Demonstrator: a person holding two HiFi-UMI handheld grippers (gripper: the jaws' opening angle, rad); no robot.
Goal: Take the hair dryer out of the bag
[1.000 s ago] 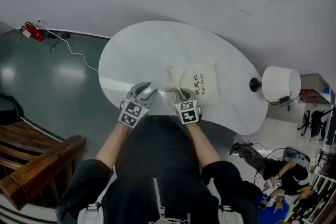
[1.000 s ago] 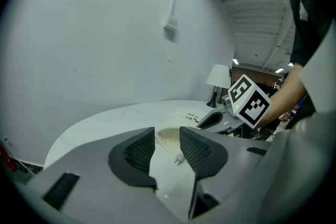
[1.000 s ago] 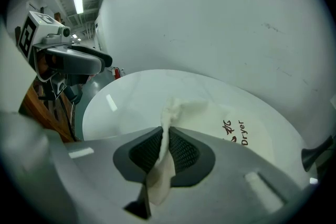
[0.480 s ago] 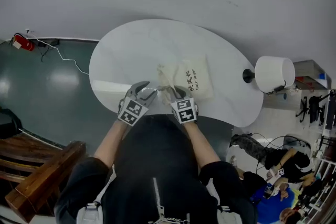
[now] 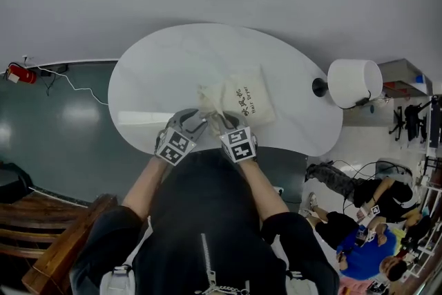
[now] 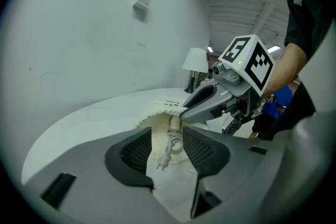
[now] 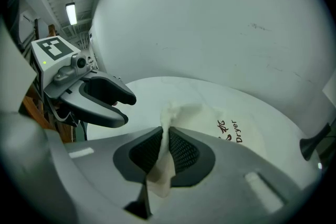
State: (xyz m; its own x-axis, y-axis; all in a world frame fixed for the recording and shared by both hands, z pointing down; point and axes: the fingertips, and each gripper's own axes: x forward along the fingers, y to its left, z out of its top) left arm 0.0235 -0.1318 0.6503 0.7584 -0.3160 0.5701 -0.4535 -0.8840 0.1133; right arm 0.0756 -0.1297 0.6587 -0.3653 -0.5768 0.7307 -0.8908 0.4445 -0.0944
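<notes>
A cream cloth bag printed "Hair Dryer" lies on the white oval table. My right gripper is shut on the bag's near edge and pinches the fabric between its pads, which lifts the mouth. My left gripper is at the bag's mouth. Its jaws have just been opening and now stand open. A pale coiled cord with a plug trails out of the bag between them, and the pads do not press on it. The hair dryer's body is hidden inside the bag.
A white lamp on a black stand sits at the table's right end. People sit on the floor at the lower right. Dark wooden furniture stands at the lower left. A grey wall rises behind the table.
The left gripper has moved right, toward the bag's mouth and close beside the right gripper. The right gripper keeps its hold on the bag's edge.
</notes>
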